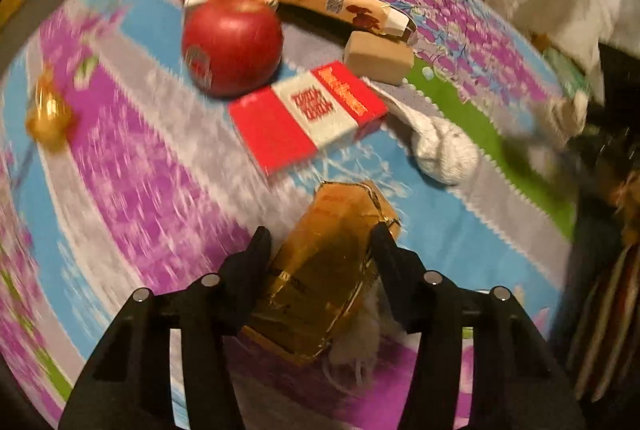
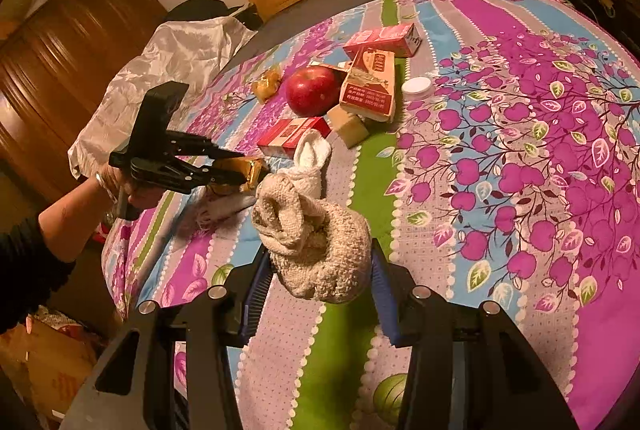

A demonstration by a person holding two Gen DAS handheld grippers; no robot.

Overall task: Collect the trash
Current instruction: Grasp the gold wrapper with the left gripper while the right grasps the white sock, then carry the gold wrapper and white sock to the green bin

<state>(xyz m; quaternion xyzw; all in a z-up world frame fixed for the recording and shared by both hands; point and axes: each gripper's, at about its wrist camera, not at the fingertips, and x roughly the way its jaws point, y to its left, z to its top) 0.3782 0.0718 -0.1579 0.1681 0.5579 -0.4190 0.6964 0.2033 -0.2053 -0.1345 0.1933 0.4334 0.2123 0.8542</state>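
Floral bedsheet (image 2: pixel 520 157) is carrying clutter; left claw (image 1: pixel 322 242) is pinching a gold wrapper (image 1: pixel 328 270), long axis pointing ahead. Right claw (image 2: pixel 320 262) is gripping a balled sock (image 2: pixel 316 250), open sheet rightward.

Bedspread, right half (image 2: pixel 520 157): bare floral cloth, open to a gripper.
Green stripe, near part (image 2: pixel 340 350): bare.
Centre cluster: apple (image 2: pixel 312 89), red boxes (image 2: pixel 292 133), tan carton (image 2: pixel 370 85) and brown block (image 2: pixel 352 125) packed close, some touching.
White sock (image 2: pixel 310 157): lies just beside the lower red box.
White lid (image 2: pixel 416 85): alone, right of the cluster.
Left edge: plastic bag (image 2: pixel 168 69) bounds the bed.
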